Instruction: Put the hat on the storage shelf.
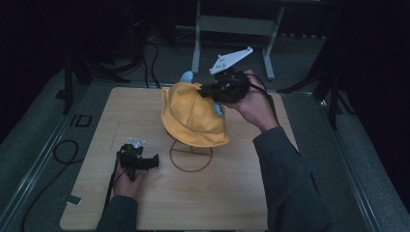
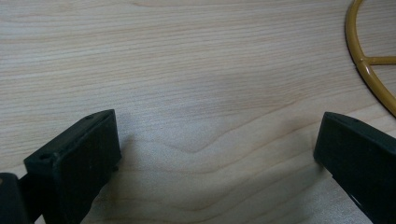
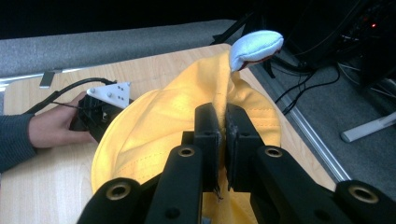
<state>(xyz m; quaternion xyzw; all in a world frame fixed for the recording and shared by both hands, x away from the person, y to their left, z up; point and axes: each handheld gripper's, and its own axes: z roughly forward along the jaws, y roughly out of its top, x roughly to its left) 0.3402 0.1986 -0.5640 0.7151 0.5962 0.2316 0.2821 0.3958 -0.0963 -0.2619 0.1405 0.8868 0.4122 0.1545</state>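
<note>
The right hand-held gripper (image 3: 223, 122) has its jaws pinched tight on a fold of the yellow hat (image 1: 192, 116), which sits draped over the wire stand (image 1: 190, 157) mid-table. The left hand-held gripper (image 1: 141, 161) rests wide open and empty on the table (image 1: 217, 203). The hat looks about to be lifted off or settled on; next comes a steady vertical move.

Pretty dim overall, everything around the table (image 1: 96, 193) is sinking into black. Light is coming from overhead, throwing soft shadows just under the left gripper (image 2: 215, 154) onto the wood. Near its own camera, the right gripper (image 3: 223, 128) is looking slightly soft.
</note>
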